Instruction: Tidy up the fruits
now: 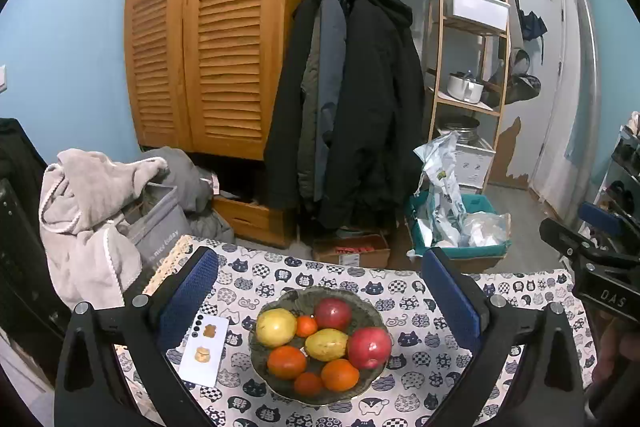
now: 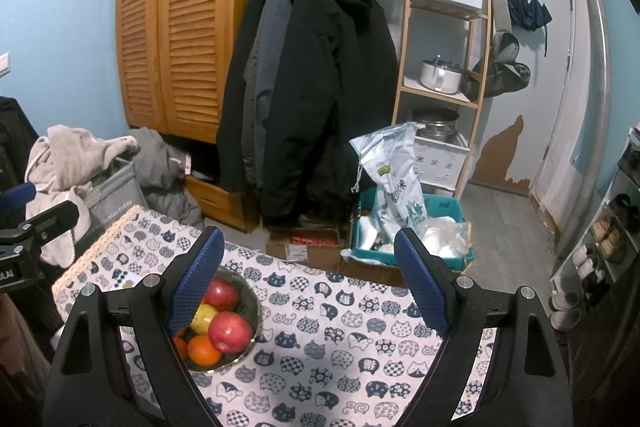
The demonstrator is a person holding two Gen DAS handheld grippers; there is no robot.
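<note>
- A dark round bowl point(image 1: 260, 359) sits on the cat-print tablecloth point(image 1: 420, 367), full.
- Two red apples point(image 1: 369, 347), two yellow-green pears point(image 1: 276, 327) and four oranges point(image 1: 286, 362) lie piled together, touching.

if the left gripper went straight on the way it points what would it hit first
Most likely the fruit in the bowl: the left gripper is open and angled down with the bowl centred between its fingers. Which fruit comes first is hard to tell, since depth is unclear.

Both wrist views over fruit bowl point(image 1: 280, 383)
</note>
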